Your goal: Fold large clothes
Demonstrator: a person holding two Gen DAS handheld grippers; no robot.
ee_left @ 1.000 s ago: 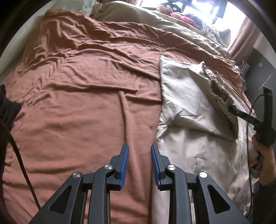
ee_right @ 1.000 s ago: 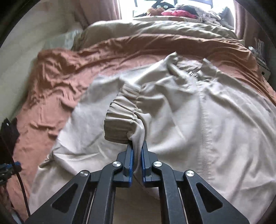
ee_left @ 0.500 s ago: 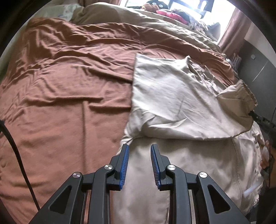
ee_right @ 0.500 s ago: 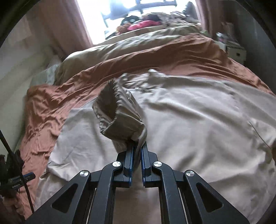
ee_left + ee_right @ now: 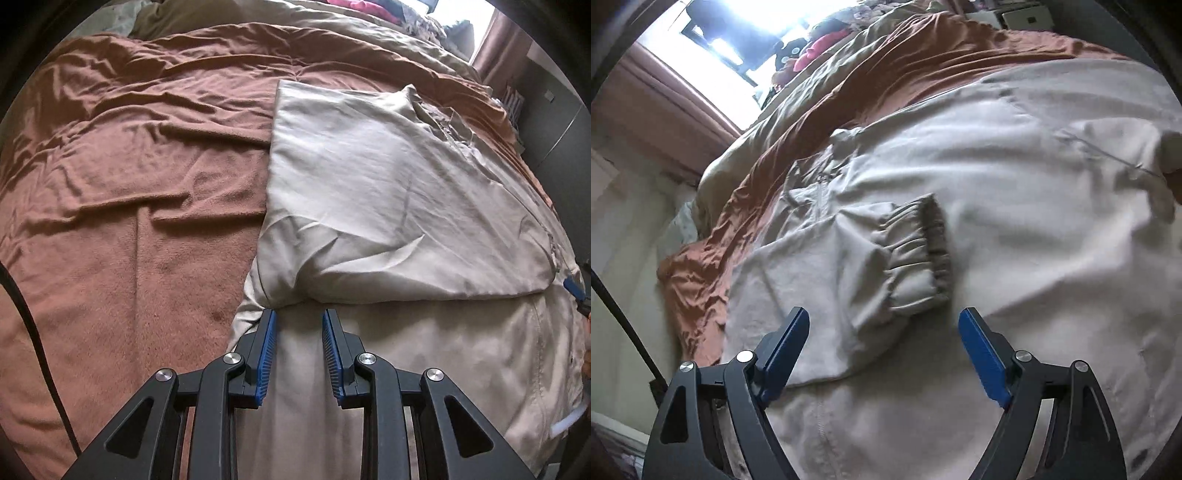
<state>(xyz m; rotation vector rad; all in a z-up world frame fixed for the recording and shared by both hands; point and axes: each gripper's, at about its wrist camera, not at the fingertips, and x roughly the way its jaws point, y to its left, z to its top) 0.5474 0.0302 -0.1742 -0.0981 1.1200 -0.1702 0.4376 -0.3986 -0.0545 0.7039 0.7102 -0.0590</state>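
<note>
1. Rust-brown wrinkled bed blanket (image 5: 129,229) is spread under a large beige fabric jacket (image 5: 424,350).
2. Its elastic-cuffed sleeve (image 5: 886,266) is laid folded across the body.
3. Right gripper (image 5: 882,334) is opening, nothing gripped.
4. Left gripper (image 5: 298,325) is held narrowly parted, empty, over the jacket.

A large beige fabric jacket (image 5: 388,350) lies spread on the rust-brown blanket (image 5: 140,206) covering the bed, toward the bed's right edge. Its sleeve (image 5: 369,199) is folded across its body, elastic cuff (image 5: 919,254) lying on top. A crumpled olive duvet (image 5: 332,33) lies behind, at the bed's far edge.
</note>
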